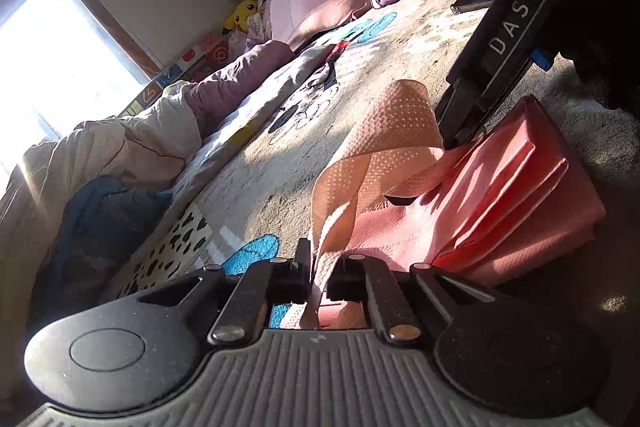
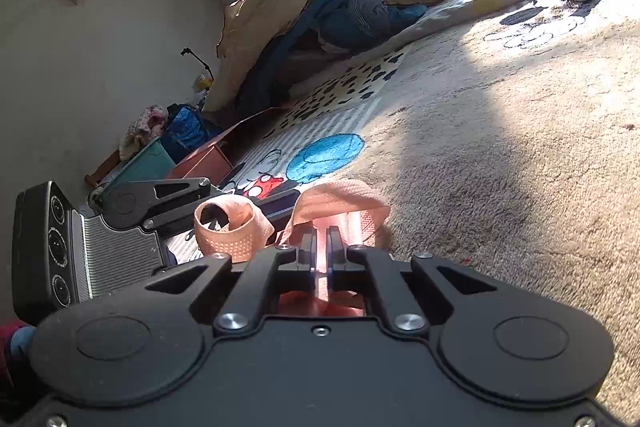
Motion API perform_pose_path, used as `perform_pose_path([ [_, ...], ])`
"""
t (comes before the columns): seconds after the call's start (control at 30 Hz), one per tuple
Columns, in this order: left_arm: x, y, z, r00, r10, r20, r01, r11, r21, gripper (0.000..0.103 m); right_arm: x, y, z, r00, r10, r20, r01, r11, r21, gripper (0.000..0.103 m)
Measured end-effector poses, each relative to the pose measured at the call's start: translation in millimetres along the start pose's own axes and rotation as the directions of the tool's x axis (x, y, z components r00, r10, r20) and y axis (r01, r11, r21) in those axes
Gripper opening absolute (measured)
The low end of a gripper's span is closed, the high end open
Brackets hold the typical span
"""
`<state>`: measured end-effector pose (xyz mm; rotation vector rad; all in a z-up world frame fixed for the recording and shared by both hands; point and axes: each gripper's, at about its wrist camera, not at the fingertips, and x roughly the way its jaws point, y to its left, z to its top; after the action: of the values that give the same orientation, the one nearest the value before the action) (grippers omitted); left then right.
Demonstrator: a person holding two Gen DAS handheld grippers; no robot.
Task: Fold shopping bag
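Shopping bag (image 1: 500,195) lies part-folded lower right on bed (image 1: 400,47); left hand-held gripper (image 1: 319,277) & right hand-held gripper (image 2: 321,247) pinch its handle straps, prob to tuck them in

both grippers are matte black: the left gripper (image 1: 319,269) has a ribbed grey base, the right gripper (image 2: 321,241) silver screws, round side discs, white "das" lettering.

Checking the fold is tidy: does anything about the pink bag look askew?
Yes. The bag lies pleated flat on the blanket, but its handle loops up twisted, pinched in the left tongs.
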<state>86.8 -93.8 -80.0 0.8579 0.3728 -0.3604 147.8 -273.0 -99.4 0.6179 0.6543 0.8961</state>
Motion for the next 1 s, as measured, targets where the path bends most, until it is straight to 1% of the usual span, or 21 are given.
perform_pose_path([
  [0.03, 1, -3, 2, 1.000, 0.009, -0.009, -0.009, 1.000, 0.017, 0.003, -2, -8, 0, 0.999, 0.045, 0.016, -0.046, 0.996, 0.074, 0.009],
  [0.1, 1, -8, 5, 0.999, 0.026, -0.026, -0.025, 0.999, 0.049, 0.002, -6, -21, -3, 0.992, 0.117, 0.052, -0.125, 0.975, 0.184, 0.010],
  [0.13, 2, -11, 7, 0.999, 0.039, -0.033, -0.037, 0.997, 0.074, 0.002, -7, -27, -5, 0.986, 0.151, 0.073, -0.165, 0.958, 0.236, 0.011],
  [0.17, 2, -15, 8, 0.998, 0.055, -0.039, -0.051, 0.993, 0.105, 0.002, -9, -31, -6, 0.981, 0.173, 0.093, -0.192, 0.943, 0.273, 0.015],
  [0.23, 4, -21, 11, 0.995, 0.087, -0.048, -0.078, 0.983, 0.165, 0.002, -10, -38, -10, 0.970, 0.212, 0.118, -0.240, 0.912, 0.333, 0.017],
  [0.3, 6, -24, 12, 0.992, 0.109, -0.055, -0.096, 0.976, 0.198, 0.002, -10, -43, -13, 0.956, 0.258, 0.138, -0.292, 0.877, 0.382, 0.019],
  [0.37, 7, -27, 13, 0.991, 0.124, -0.058, -0.108, 0.969, 0.223, 0.002, -9, -46, -15, 0.944, 0.292, 0.151, -0.329, 0.844, 0.425, 0.033],
  [0.4, 8, -29, 13, 0.989, 0.137, -0.058, -0.119, 0.963, 0.243, 0.002, -8, -46, -15, 0.941, 0.302, 0.150, -0.337, 0.834, 0.437, 0.035],
  [0.43, 8, -30, 13, 0.987, 0.150, -0.057, -0.130, 0.957, 0.261, 0.002, -7, -46, -15, 0.941, 0.307, 0.143, -0.339, 0.832, 0.440, 0.042],
  [0.47, 8, -29, 14, 0.986, 0.153, -0.066, -0.131, 0.957, 0.260, 0.002, -7, -44, -15, 0.939, 0.317, 0.135, -0.344, 0.831, 0.437, 0.047],
  [0.6, 12, -30, 15, 0.978, 0.183, -0.095, -0.151, 0.948, 0.280, 0.002, -7, -41, -14, 0.934, 0.331, 0.137, -0.356, 0.820, 0.448, 0.048],
  [0.67, 13, -30, 16, 0.977, 0.186, -0.109, -0.150, 0.949, 0.277, 0.002, -8, -35, -12, 0.941, 0.316, 0.124, -0.338, 0.848, 0.408, 0.050],
  [0.73, 14, -29, 16, 0.975, 0.186, -0.118, -0.148, 0.950, 0.274, 0.002, -9, -26, -7, 0.949, 0.302, 0.089, -0.313, 0.885, 0.344, 0.053],
  [0.8, 15, -28, 16, 0.976, 0.179, -0.121, -0.143, 0.954, 0.264, 0.002, -12, -10, 2, 0.958, 0.280, 0.053, -0.285, 0.929, 0.235, 0.057],
  [0.87, 16, -27, 17, 0.976, 0.179, -0.122, -0.142, 0.954, 0.265, 0.002, -13, -2, 6, 0.963, 0.267, 0.036, -0.269, 0.949, 0.166, 0.064],
  [0.97, 17, -27, 18, 0.976, 0.177, -0.124, -0.140, 0.955, 0.260, 0.001, -12, 12, 8, 0.974, 0.226, 0.005, -0.226, 0.972, 0.059, 0.065],
  [1.0, 16, -26, 18, 0.977, 0.176, -0.124, -0.140, 0.956, 0.258, 0.001, -11, 16, 7, 0.979, 0.205, -0.002, -0.205, 0.978, 0.029, 0.064],
])
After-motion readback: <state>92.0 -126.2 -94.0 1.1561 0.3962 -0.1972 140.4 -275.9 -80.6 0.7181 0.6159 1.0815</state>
